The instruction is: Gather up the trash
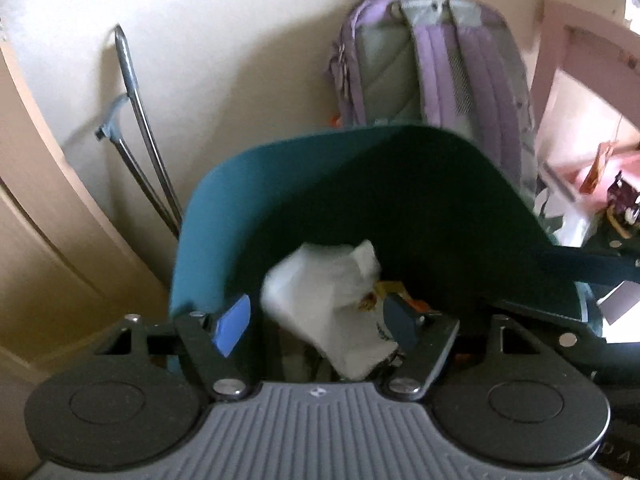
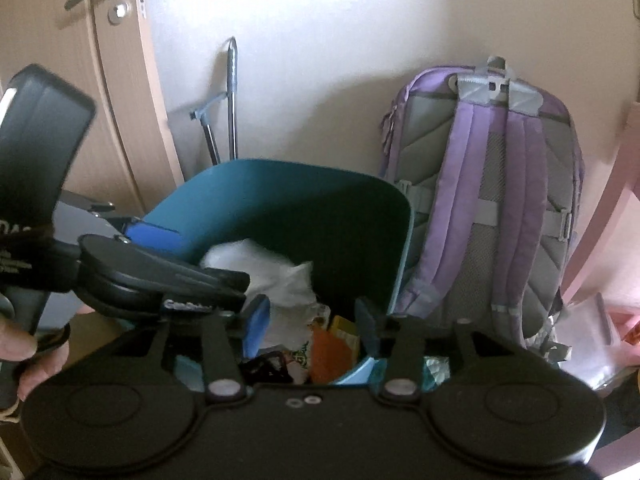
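Trash: a crumpled white plastic bag [image 1: 320, 300] sits inside the teal bin [image 1: 224, 208], on top of mixed wrappers, orange and yellow among them [image 2: 332, 344]. Bin stands on the floor against the wall, purple backpack [image 2: 500, 200] just beside it on the right.

Left gripper [image 1: 316, 324]: jaws apart, one blue pad at each side of the white bag. I see no pad pressing on it; the bag lies between them and a little ahead, blurred, so I cannot tell if it is falling or at rest. Nothing held, as far as I can read.

Right gripper [image 2: 312, 328]: jaws apart, nothing between the pads but the bin's contents below. It points down over the near rim.

Key relation: the bag lies straight ahead of and below the left jaws, inside the bin's mouth. Its long axis runs roughly along the left gripper's pointing line. Left hand is the nearer to it; seen from the right wrist, the left gripper comes in over the bin's left rim.

Judgement: this piece looks deposited. Next move would be withdrawal up and back, clear of the rim.
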